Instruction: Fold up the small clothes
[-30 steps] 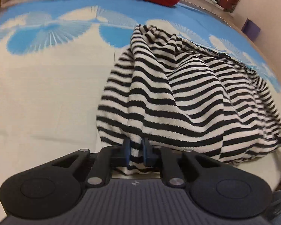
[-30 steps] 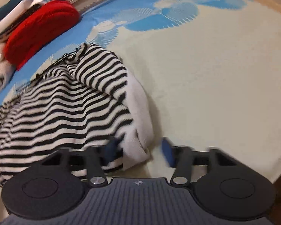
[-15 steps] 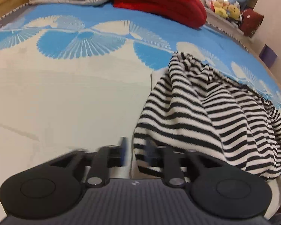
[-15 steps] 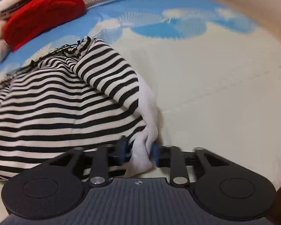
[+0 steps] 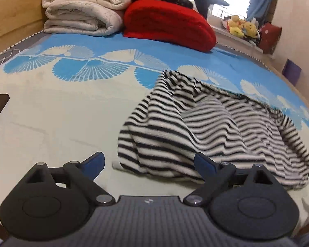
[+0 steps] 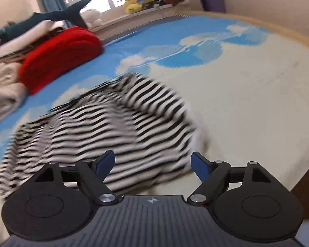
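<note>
A black-and-white striped garment (image 5: 212, 131) lies bunched and folded over on the bed sheet (image 5: 51, 123). In the left wrist view my left gripper (image 5: 149, 163) hovers just in front of the garment's near left corner, its jaws still opening and nothing pinched between the blue pads (image 5: 94, 161). In the right wrist view the same garment (image 6: 105, 131) looks motion-blurred. My right gripper (image 6: 152, 163) hangs above its near right edge, jaws opening, the cloth lying below and free of the pads (image 6: 199, 165).
A red folded blanket (image 5: 169, 22) and a stack of cream bedding (image 5: 82, 10) sit at the head of the bed. Plush toys (image 6: 138, 0) line the window sill. A purple box (image 5: 292, 72) stands beside the bed's far edge.
Both grippers let go of the garment's near edge, opened wide and pulled back and up. The released cloth has settled onto the sheet.
</note>
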